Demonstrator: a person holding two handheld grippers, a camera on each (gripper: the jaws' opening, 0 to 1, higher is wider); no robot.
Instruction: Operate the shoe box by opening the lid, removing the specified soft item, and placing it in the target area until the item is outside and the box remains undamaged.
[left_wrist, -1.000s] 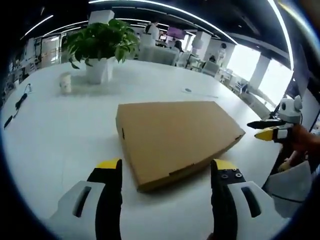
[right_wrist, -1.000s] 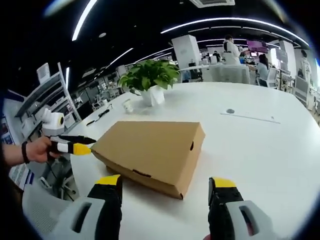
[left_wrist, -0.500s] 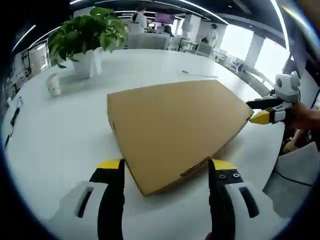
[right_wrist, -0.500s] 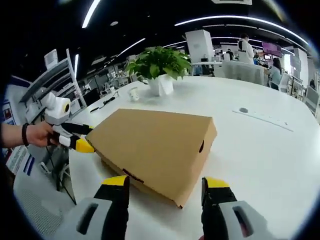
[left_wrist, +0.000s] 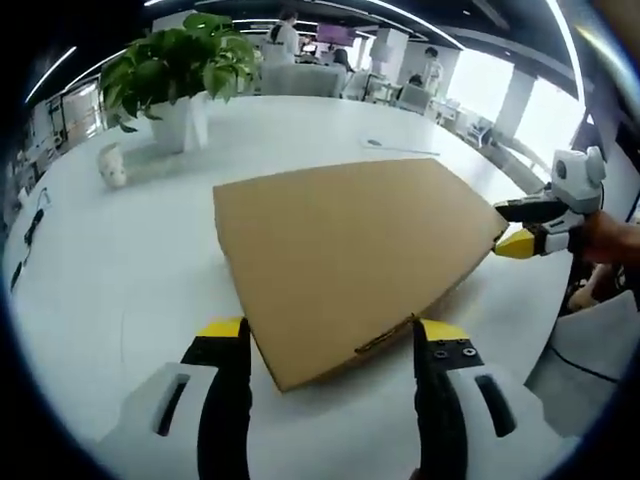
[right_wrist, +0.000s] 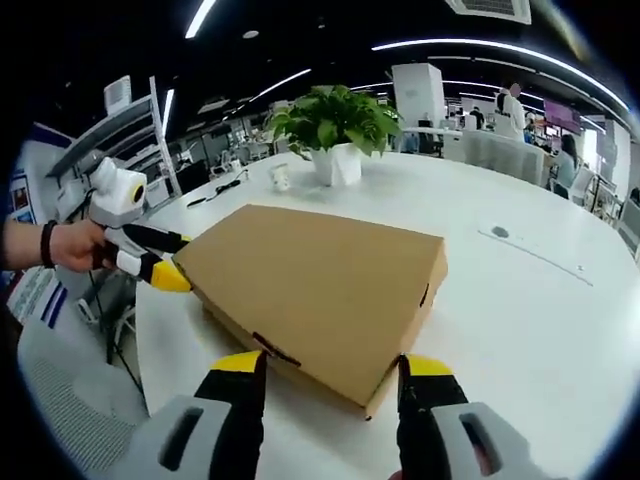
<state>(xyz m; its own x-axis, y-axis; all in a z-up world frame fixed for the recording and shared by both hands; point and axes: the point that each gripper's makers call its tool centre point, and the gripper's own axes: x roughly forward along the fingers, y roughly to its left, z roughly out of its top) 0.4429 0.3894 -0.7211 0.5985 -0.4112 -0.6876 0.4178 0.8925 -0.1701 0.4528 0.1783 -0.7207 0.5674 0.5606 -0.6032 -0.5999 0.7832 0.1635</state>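
On the white table (left_wrist: 110, 270), closed shoe box (left_wrist: 345, 250) hides its contents, seemingly untouched

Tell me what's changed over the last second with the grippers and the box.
Both grippers have closed in on the closed brown cardboard shoe box: left gripper and right gripper now straddle opposite corners, jaws open, nothing gripped. The lid remains shut; the box and potted green plant haven't moved.

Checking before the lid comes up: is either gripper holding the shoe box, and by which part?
Neither grips it. The left gripper and right gripper are open, each straddling a corner of the closed shoe box.
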